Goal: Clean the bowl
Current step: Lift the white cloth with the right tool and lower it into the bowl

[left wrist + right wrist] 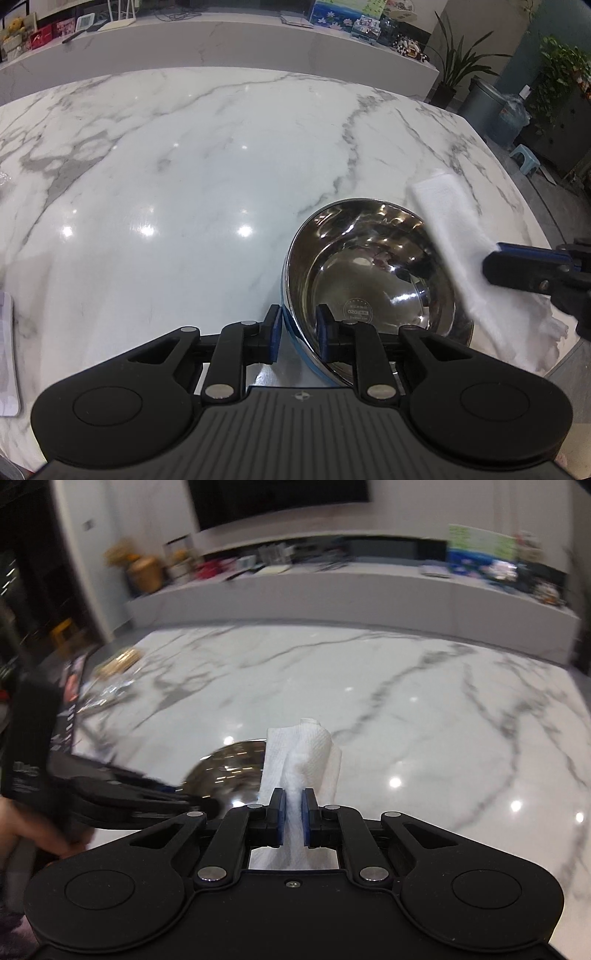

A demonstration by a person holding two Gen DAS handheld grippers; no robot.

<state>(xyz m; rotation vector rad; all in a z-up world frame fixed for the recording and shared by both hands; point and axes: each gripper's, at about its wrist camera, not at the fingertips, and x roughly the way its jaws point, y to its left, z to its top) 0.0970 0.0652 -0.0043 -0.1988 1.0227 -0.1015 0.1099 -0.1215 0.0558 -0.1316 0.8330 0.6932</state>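
left gripper [295, 330] clamped steel bowl [373, 273] rim | right gripper [291, 818] pinched folded paper towel [301, 760] (off the marble) | wiping seemingly not yet begun

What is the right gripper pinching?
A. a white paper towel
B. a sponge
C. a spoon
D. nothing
A: the right gripper has its blue pads shut on a white paper towel, held up beside the shiny metal bowl that the left gripper clamps by the rim.
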